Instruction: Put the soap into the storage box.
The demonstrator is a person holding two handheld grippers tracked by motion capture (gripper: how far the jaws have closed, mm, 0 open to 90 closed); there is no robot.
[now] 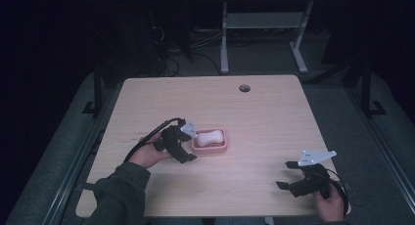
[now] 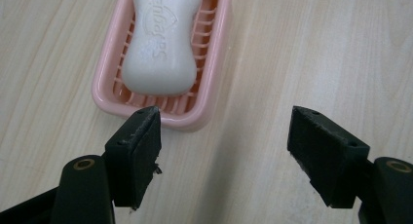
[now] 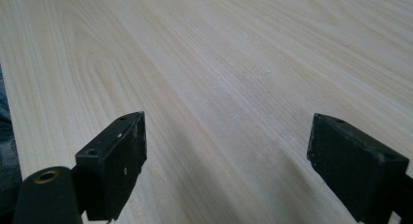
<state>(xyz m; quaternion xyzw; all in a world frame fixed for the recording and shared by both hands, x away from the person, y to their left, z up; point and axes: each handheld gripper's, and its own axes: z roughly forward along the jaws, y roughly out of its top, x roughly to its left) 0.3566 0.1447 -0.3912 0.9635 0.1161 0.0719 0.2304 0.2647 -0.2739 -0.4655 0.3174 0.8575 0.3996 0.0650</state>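
Note:
A white bar of soap [image 1: 209,136] [image 2: 160,44] lies in a pink slatted soap dish [image 1: 210,147] [image 2: 207,95] near the middle of the wooden table [image 1: 254,117]. My left gripper [image 1: 186,143] [image 2: 224,146] is open just left of the dish, its jaws spread wide with nothing between them; in the left gripper view one jaw tip stands right at the dish's near rim. My right gripper [image 1: 288,174] [image 3: 226,156] is open over bare wood near the table's front right corner, far from the dish.
A round cable hole [image 1: 244,88] sits near the table's far edge. Beyond the table stand the white legs of another desk [image 1: 224,39] and cables on the dark floor. The table's front edge is close to both hands.

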